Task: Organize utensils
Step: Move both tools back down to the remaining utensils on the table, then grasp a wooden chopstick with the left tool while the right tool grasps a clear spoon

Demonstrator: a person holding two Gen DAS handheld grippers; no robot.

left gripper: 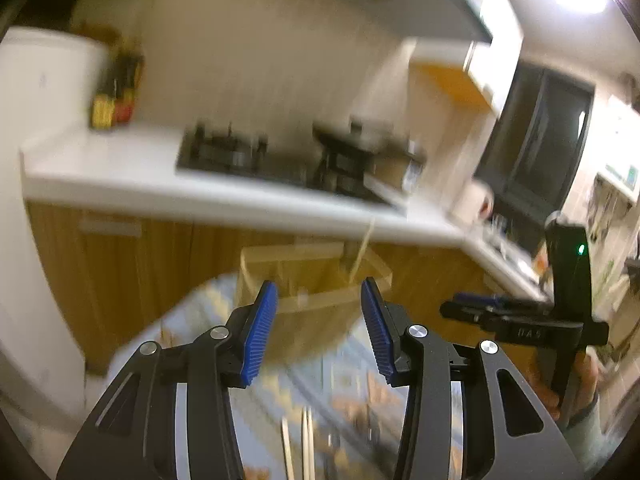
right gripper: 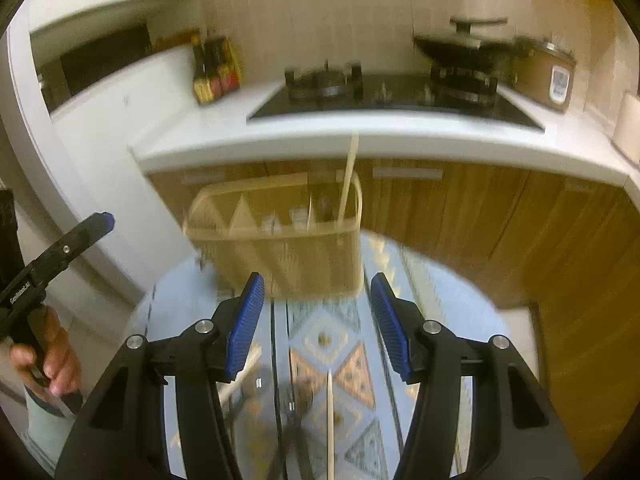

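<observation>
Right wrist | both grippers' fingers apart, empty | wooden caddy (right gripper: 280, 236) | labels unreadable

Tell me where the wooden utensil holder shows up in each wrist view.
Left wrist: utensil holder centre, just beyond the open left tool.
Right wrist: utensil holder centre-left, beyond the open right tool.
Shared landmark: the gas stove behind it.

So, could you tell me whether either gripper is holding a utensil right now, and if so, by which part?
Nothing is held. The left gripper and the right gripper are both open, with nothing between their fingers.
</observation>
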